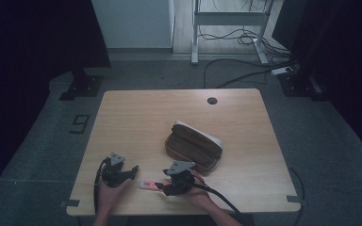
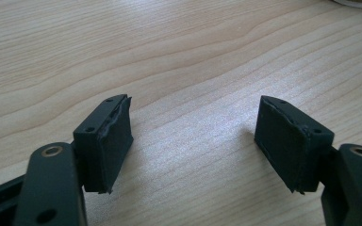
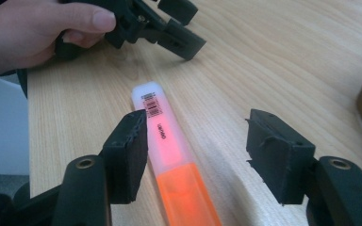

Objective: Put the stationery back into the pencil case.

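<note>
- The right hand-held gripper point(image 1: 162, 187) sits at the near edge of the desk point(image 1: 136, 117), pointing left; its jaws are apart and straddle the highlighter point(image 3: 169, 160) without pressing on it.
- In the right gripper view the highlighter lies flat on the desk. Its orange cap end is nearest the camera and its pale translucent barrel, bearing a barcode label, extends away.
- The long axis of the highlighter runs roughly along the gripper's own pointing direction, so the jaws would close across its width. The highlighter lies closer to the left-hand pad point(image 3: 129, 150) of that view than to the other; the far pad stands well clear.
- In the high view the highlighter point(image 1: 148, 185) lies between the two hands, with the right one nearer.
- The left hand-held gripper point(image 1: 133, 170) rests just to the left, jaws apart with bare desk between them, near the far tip of the highlighter but not touching it.
- An open brown pencil case point(image 1: 193, 146) lies beyond and to the right, apart from the highlighter.
- Judgement: nothing obstructs the closing path; the off-centre highlighter may be nudged sideways as the jaws close.
</note>
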`<state>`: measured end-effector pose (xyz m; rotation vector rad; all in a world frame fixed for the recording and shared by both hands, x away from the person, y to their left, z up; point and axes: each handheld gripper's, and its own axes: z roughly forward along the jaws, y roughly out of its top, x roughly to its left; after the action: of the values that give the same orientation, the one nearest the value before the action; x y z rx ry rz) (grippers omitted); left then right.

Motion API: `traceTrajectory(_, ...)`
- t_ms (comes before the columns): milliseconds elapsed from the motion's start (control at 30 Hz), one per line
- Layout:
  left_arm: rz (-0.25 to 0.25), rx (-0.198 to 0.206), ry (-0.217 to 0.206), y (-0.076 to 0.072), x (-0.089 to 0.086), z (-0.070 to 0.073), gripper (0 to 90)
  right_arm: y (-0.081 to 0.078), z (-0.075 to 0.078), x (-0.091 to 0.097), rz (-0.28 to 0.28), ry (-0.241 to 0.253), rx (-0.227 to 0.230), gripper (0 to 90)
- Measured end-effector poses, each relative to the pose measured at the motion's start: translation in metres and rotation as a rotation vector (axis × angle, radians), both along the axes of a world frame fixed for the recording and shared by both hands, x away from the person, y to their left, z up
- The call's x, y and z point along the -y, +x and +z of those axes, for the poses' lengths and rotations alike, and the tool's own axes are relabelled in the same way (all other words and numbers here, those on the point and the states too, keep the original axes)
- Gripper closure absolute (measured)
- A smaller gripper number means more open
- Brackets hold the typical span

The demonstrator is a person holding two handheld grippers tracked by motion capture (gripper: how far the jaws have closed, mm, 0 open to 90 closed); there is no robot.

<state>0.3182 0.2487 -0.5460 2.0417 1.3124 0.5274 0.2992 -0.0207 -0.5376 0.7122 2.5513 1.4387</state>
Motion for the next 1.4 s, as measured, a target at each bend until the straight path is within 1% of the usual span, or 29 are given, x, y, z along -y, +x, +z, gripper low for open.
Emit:
traceTrajectory(100,0.0,-0.001,0.002,0.0,0.0,0.0,27.4,-0.001,-0.003,-0.003,0.013,-0.009,-0.004,40.6)
traceTrajectory(300,0.0,0.0,0.002,0.0,0.0,0.0,27.4,-0.003,-0.008,-0.009,0.04,-0.047,-0.002,45.3)
traceTrajectory(500,0.0,0.0,0.002,0.0,0.0,0.0,27.4,-0.005,-0.011,-0.011,0.047,-0.077,-0.004,49.3)
traceTrajectory(667,-0.001,-0.001,0.001,0.0,0.0,0.0,27.4,-0.006,-0.014,-0.013,0.049,-0.109,0.005,50.9)
traceTrajectory(833,0.0,0.0,0.002,0.0,0.0,0.0,27.4,-0.008,-0.014,-0.015,0.053,-0.132,0.024,53.1)
traceTrajectory(967,0.0,0.0,0.002,0.0,0.0,0.0,27.4,-0.009,-0.014,-0.015,0.047,-0.141,0.041,58.1)
traceTrajectory(1067,-0.001,0.0,0.001,0.0,0.0,0.0,27.4,-0.009,-0.014,-0.014,0.043,-0.141,0.04,64.2)
traceTrajectory(1200,-0.001,0.0,0.002,0.0,0.0,0.0,27.4,-0.007,-0.014,-0.013,0.049,-0.14,0.037,65.1)
traceTrajectory(1400,-0.001,-0.001,0.001,0.0,0.0,0.0,27.4,-0.007,-0.013,-0.01,0.051,-0.139,0.05,65.5)
